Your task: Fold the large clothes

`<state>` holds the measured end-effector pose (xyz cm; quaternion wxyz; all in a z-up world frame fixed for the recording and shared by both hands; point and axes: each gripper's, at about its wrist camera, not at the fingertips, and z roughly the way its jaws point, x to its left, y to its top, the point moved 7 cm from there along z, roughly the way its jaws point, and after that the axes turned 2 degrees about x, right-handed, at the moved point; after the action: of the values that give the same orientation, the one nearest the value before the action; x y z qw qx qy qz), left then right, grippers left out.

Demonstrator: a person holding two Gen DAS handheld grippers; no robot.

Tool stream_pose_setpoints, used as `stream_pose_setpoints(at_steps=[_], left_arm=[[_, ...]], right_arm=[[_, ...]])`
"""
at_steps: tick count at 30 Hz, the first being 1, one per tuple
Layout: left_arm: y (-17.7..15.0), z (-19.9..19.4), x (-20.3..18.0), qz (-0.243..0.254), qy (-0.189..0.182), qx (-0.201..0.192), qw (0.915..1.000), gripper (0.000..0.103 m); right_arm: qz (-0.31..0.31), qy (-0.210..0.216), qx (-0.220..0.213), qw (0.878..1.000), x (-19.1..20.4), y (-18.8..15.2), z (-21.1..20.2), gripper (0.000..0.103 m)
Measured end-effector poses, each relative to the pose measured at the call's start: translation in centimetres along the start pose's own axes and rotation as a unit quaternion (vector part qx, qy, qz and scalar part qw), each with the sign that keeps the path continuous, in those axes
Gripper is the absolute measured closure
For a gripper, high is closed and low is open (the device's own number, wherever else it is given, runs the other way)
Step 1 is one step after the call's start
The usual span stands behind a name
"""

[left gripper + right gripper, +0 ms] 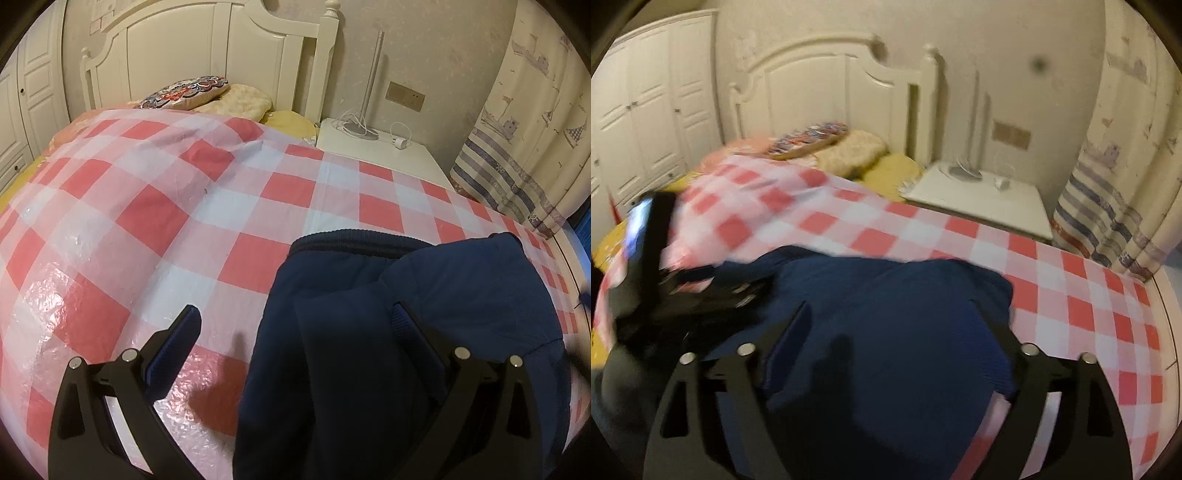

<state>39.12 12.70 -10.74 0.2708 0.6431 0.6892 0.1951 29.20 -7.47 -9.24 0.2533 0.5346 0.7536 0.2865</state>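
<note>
A navy blue garment (388, 332) lies bunched on the red-and-white checked bed cover (166, 221), its ribbed hem toward the headboard. My left gripper (295, 314) is open above the garment's left edge; one finger is over the cover, the other over the fabric. In the right wrist view the garment (886, 332) fills the lower middle. My right gripper (892, 314) is open above it, holding nothing. The left gripper's body (657, 266) shows blurred at the left.
A white headboard (207, 55) and pillows (207, 94) stand at the far end. A white nightstand (388, 147) with a lamp and cables is at the right, next to a striped curtain (517, 147). White wardrobes (646, 110) line the left wall.
</note>
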Motion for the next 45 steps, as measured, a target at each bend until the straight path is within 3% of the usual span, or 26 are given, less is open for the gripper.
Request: stream_pose_setpoints(at_steps=[2,6,12,15,16,18,19,21,24,26,28,31,37,39,42,45], left_arm=[[-0.1,0.0,0.0,0.0,0.0,0.003,1.0,0.002],[-0.2,-0.1,-0.1,0.001,0.009,0.001,1.0,0.002],[-0.4,-0.2,0.2,-0.002,0.016,-0.003,0.9999,0.002],[-0.4,-0.5,0.3,-0.002,0.022,-0.008,0.9997,0.002],[-0.5,-0.6,0.3,-0.001,0.024,-0.01,0.9997,0.002],[-0.7,-0.9,0.5,-0.003,0.029,-0.013,0.9995,0.002],[-0.8,-1.1,0.7,-0.006,0.029,-0.012,0.9995,0.002],[-1.1,-1.1,1.1,-0.012,0.027,-0.006,0.9995,0.002],[-1.7,-1.1,1.8,-0.025,-0.002,0.009,0.9996,0.002],[-2.1,-1.5,2.2,-0.032,-0.014,0.012,0.9993,0.002],[-2.5,-2.1,2.6,-0.04,-0.036,0.012,0.9985,0.002],[-3.8,-3.2,3.5,-0.061,-0.097,0.02,0.9932,0.002],[-6.8,-3.9,4.5,-0.101,-0.217,0.061,0.9691,0.002],[-7.8,-3.8,4.6,-0.112,-0.245,0.078,0.96,0.002],[-9.5,-3.8,4.1,-0.107,-0.274,0.096,0.951,0.002],[-10.1,-3.9,3.6,-0.1,-0.293,0.107,0.9449,0.002]], right_arm=[[-0.032,-0.019,0.006,0.999,1.3,-1.5,0.8,0.021],[0.014,0.03,0.014,0.999,0.1,-1.7,1.2,0.02],[-0.008,-0.005,-0.017,1.0,0.0,0.1,-1.3,0.021],[0.031,-0.028,-0.03,0.999,-2.8,2.6,-0.3,0.021],[0.043,-0.029,-0.023,0.998,-3.6,3.1,0.7,0.023],[0.041,-0.023,0.033,0.998,-4.1,2.9,4.7,0.034],[0.033,-0.011,0.064,0.997,-3.9,2.2,6.8,0.033],[0.042,0.009,0.069,0.997,-4.1,2.0,7.6,0.032],[0.028,-0.004,0.063,0.998,-3.8,1.7,6.6,0.031],[0.04,-0.002,0.048,0.998,-4.0,1.2,5.1,0.023],[0.079,0.032,0.019,0.996,-4.2,-0.1,2.4,0.02],[0.129,0.085,-0.003,0.988,-4.7,-2.6,-0.6,0.016],[0.231,0.201,0.017,0.952,-5.1,-8.4,-2.6,0.015],[0.228,0.212,0.019,0.95,-4.5,-9.4,-2.9,0.004],[0.204,0.208,0.026,0.956,-3.4,-10.3,-3.1,0.004],[0.215,0.23,0.046,0.948,-3.2,-11.4,-2.8,0.004]])
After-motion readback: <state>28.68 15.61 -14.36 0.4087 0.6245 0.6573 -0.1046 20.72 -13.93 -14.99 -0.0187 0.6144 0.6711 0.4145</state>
